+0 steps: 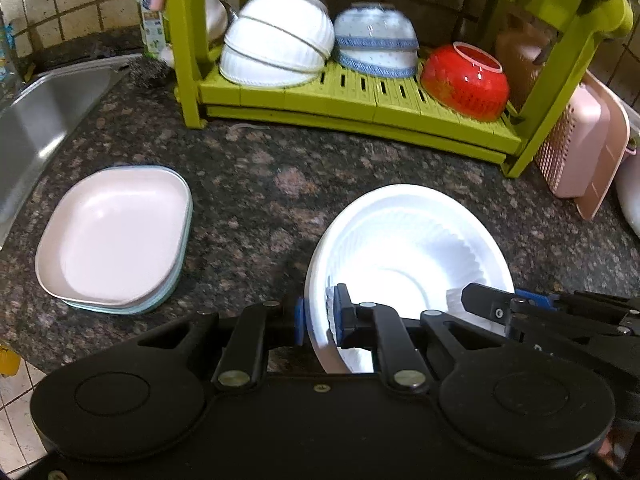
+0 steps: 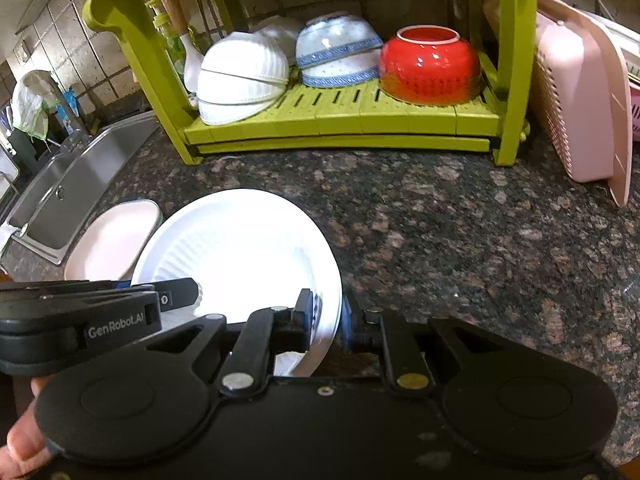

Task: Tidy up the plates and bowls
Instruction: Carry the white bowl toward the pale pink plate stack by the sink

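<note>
White and brightly lit, the fluted bowl [image 1: 404,252] sits low over the speckled granite counter [image 1: 248,168], pinched at its near rim from both sides: the left gripper [image 1: 320,316] has its blue pads closed on the rim's left edge, one finger inside and one outside, and the right gripper [image 2: 326,312] clamps the opposite edge the same way. Whether the bowl's base touches the counter I cannot tell. To the left lies a stack of pink plates [image 1: 116,236], close to the sink [image 1: 44,120]; behind stands the green rack [image 1: 360,96], whose lower shelf carries upturned white bowls [image 1: 276,40], blue-patterned bowls [image 1: 374,40] and a red bowl [image 1: 464,76]. The step in hand looks like carrying this bowl to the rack. To do it well, both grips should move together at equal height, so the thin rim is not twisted or pried. The likely spot seems to be on the white bowls, which would mean inverting it first, slowly, clear of the shelf above.
</note>
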